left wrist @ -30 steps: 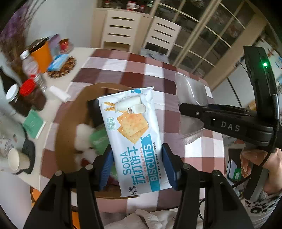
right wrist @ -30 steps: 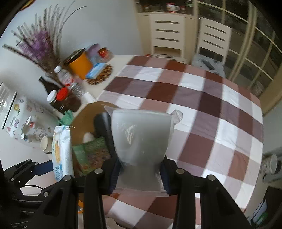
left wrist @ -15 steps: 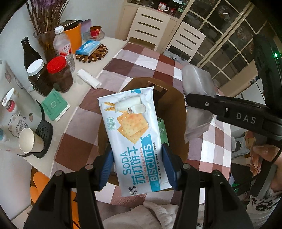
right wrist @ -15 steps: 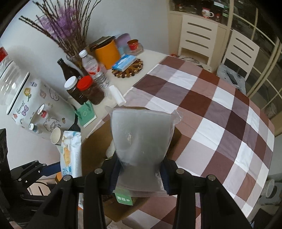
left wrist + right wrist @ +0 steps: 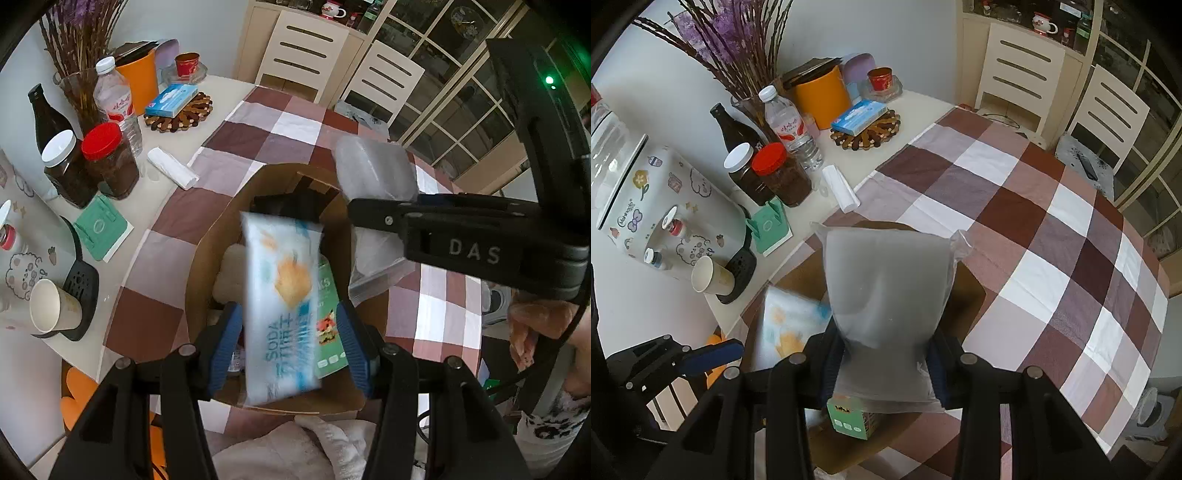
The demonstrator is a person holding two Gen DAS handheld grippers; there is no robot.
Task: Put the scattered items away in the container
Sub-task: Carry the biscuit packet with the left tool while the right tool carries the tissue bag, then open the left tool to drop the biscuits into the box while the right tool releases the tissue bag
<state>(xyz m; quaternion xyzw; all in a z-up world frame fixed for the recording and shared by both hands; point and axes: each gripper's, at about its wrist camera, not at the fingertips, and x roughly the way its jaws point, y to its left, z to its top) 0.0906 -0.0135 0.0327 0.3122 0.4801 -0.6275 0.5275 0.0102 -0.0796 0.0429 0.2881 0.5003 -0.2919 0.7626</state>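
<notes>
The soda biscuit pack [image 5: 282, 310] is motion-blurred between the open jaws of my left gripper [image 5: 288, 343], over the cardboard box [image 5: 207, 258]. It also shows blurred in the right wrist view [image 5: 783, 328]. The box holds a green snack box [image 5: 328, 325] and a white soft item [image 5: 229, 273]. My right gripper [image 5: 886, 354] is shut on a frosted plastic bag [image 5: 886, 284] held above the box [image 5: 798, 273]. The bag also shows in the left wrist view [image 5: 376, 173].
The box stands on a checked tablecloth [image 5: 1052, 229]. To the left stand jars [image 5: 110, 162], a water bottle [image 5: 114, 99], a dark bottle [image 5: 48, 118], a paper cup [image 5: 51, 310], a white roll [image 5: 171, 173] and a green card [image 5: 101, 232]. Chairs [image 5: 306, 55] stand behind.
My left gripper has opened and the biscuit pack is dropping from it towards the box. The right gripper has moved over the box with the bag.
</notes>
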